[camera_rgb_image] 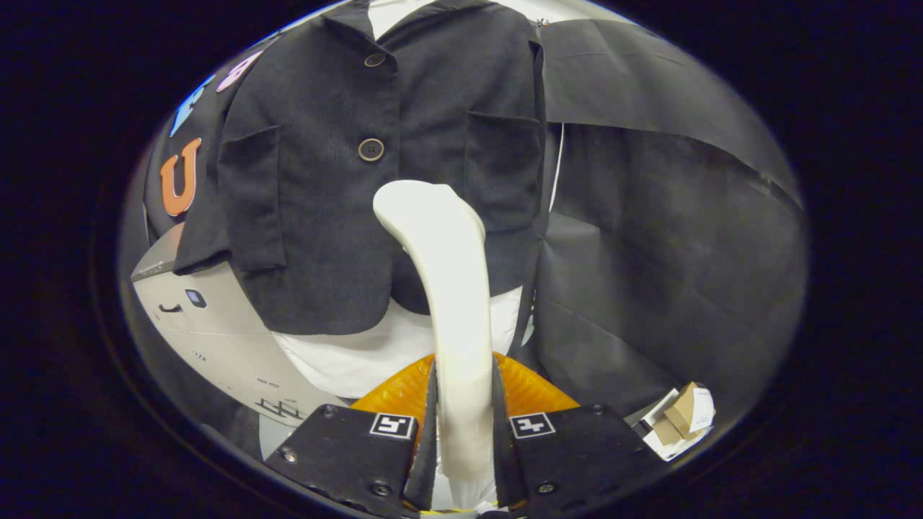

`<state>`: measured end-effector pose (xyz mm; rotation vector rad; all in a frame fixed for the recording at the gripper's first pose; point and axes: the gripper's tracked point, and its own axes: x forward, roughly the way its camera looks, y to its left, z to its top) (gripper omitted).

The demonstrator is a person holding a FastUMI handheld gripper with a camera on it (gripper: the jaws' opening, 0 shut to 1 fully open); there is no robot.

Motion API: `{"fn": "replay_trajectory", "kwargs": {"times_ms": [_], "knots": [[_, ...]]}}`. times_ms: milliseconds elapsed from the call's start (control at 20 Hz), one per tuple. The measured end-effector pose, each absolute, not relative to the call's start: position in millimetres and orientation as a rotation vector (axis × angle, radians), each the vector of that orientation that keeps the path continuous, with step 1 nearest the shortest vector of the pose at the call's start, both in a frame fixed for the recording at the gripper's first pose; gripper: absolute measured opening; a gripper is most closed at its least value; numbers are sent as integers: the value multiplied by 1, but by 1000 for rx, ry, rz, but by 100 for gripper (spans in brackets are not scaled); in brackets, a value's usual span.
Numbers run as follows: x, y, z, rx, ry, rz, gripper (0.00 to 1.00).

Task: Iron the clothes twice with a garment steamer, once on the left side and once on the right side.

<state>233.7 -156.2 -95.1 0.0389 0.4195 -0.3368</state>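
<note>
I am seeing the tool [464, 425] closed down narrow, both fingers [360, 450] pressing on the handle of the cream steamer [451, 288] that is rising between them. The handle is running up and away from the fingers, curving at the top so that its head is lying against the jacket [324, 216], just below the lower button [371, 149]. An orange dome-shaped part [396, 393] is sitting just beyond the fingertips, either side of the handle; I cannot tell what it belongs to. To the right of the fingers, a small cardboard box [678, 422] is lying low against the black cloth. Beyond the steamer, the dark jacket is hanging upright, buttoned, with a patch pocket [249, 194] on each side. A white garment [346, 353] is showing under its hem and at the collar. To the left, a pale grey panel [209, 324] is standing beside and partly behind the jacket. Black cloth [649, 238] is hanging behind everything.
</note>
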Motion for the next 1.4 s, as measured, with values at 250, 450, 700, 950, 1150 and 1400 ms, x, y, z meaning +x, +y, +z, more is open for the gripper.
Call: {"fn": "replay_trajectory", "kwargs": {"times_ms": [250,450,700,950,1150,1400], "knots": [[206,-131,-80,58,394,-325,35],[171,-98,-61,65,364,-280,35],[120,-57,-37,46,329,-216,35],[67,-21,-31,31,321,-153,35],[28,4,-42,18,327,-106,35],[-9,28,-63,-19,332,-62,35]]}}
